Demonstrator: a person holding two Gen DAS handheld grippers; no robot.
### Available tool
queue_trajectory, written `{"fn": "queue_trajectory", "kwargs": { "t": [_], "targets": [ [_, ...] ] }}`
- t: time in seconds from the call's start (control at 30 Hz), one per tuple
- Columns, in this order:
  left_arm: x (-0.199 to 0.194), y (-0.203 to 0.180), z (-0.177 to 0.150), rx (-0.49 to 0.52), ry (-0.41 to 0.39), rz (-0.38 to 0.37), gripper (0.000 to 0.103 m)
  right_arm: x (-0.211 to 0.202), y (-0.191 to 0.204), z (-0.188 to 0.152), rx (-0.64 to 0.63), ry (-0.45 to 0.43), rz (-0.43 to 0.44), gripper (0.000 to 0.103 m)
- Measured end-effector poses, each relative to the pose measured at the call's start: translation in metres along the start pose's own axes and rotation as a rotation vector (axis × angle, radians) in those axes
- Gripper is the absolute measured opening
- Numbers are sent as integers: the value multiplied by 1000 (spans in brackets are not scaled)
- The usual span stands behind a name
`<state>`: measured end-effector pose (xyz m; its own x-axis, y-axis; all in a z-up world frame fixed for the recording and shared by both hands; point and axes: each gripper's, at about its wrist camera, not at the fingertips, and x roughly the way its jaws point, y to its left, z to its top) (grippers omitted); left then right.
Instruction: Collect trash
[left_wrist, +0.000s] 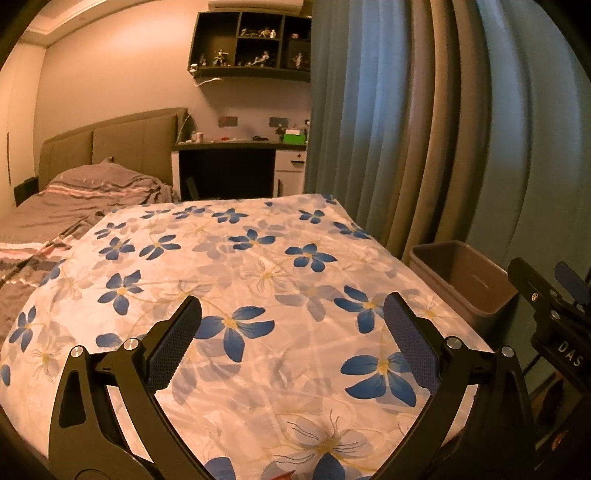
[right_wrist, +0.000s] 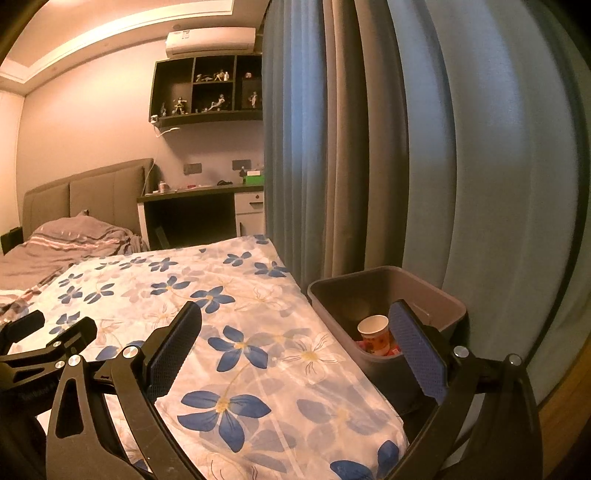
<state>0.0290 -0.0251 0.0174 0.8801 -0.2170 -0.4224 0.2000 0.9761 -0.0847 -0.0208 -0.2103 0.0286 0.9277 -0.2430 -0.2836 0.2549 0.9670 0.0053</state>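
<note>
Now both grippers hang over a surface draped in a white cloth (left_wrist: 236, 258) with blue flowers. From its own camera, the left gripper (left_wrist: 291, 328) stands spread wide with nothing between its blue pads (left_wrist: 177, 339), above the near part of the cloth. At the near edge of the cloth, a small red scrap (left_wrist: 286, 474) just peeks into that view; what it is cannot be told. The right gripper (right_wrist: 295, 332) is likewise splayed and empty, hovering over the cloth's right edge, with one finger above the cloth and the other in front of the bin (right_wrist: 369, 291).

The bin is a grey tub that sits just beside the right edge of the cloth, against the blue and grey curtain (right_wrist: 369, 147). Inside it a paper cup (right_wrist: 375, 334) stands roughly upright, white with a red pattern, on some reddish bits at the bottom.

Beyond the far edge of the cloth lie a bed (left_wrist: 74, 195) with striped bedding, a desk (left_wrist: 240, 147), and a dark shelf (left_wrist: 251, 40) of small figures.
</note>
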Motion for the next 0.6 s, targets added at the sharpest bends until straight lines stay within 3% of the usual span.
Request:
{"fn": "queue_trajectory", "kwargs": {
  "t": [0.6],
  "targets": [
    [-1, -3, 1, 1, 4, -3, 97, -1, -3, 1, 8, -2, -3, 97]
  ]
}}
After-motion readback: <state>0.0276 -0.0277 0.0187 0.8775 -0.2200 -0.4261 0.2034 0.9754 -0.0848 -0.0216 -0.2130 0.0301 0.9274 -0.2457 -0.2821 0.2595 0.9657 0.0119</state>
